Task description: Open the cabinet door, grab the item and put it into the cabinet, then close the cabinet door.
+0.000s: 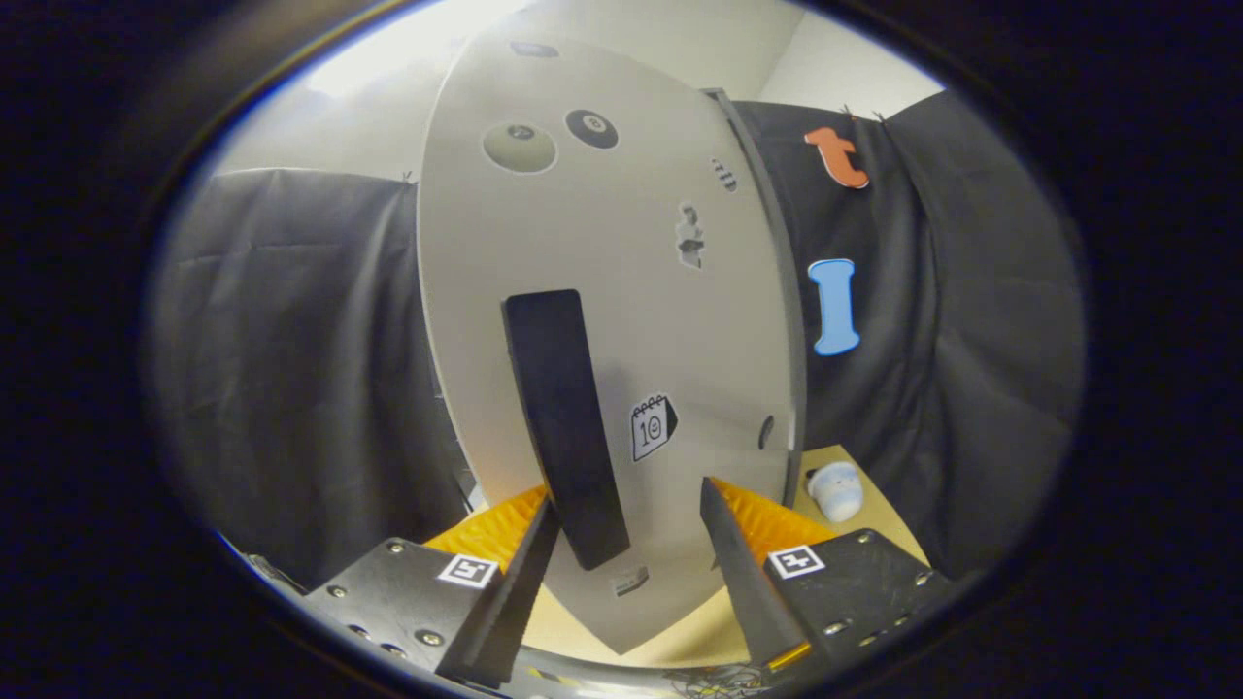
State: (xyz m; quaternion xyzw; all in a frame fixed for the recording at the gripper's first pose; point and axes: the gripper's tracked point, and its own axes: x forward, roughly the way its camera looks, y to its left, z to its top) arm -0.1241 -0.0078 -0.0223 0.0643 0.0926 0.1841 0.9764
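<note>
My jaws [626, 529] stand wide open, holding nothing; the cabinet door [621, 243] looms just ahead, its black handle [563, 427] near my left finger, the small white item [837, 490] on the table [874, 505] beyond my right finger

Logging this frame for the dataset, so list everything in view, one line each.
cabinet door: one, pale grey, just ahead of the claw, stickers on its face.
handle: one, black, upright bar on the door, its lower end between the fingers.
small toy: one, white and pale blue, on the table right of the door.
table: one, tan wood, under the door.
claw: one, fingers open, either side of the handle's lower end.
</note>
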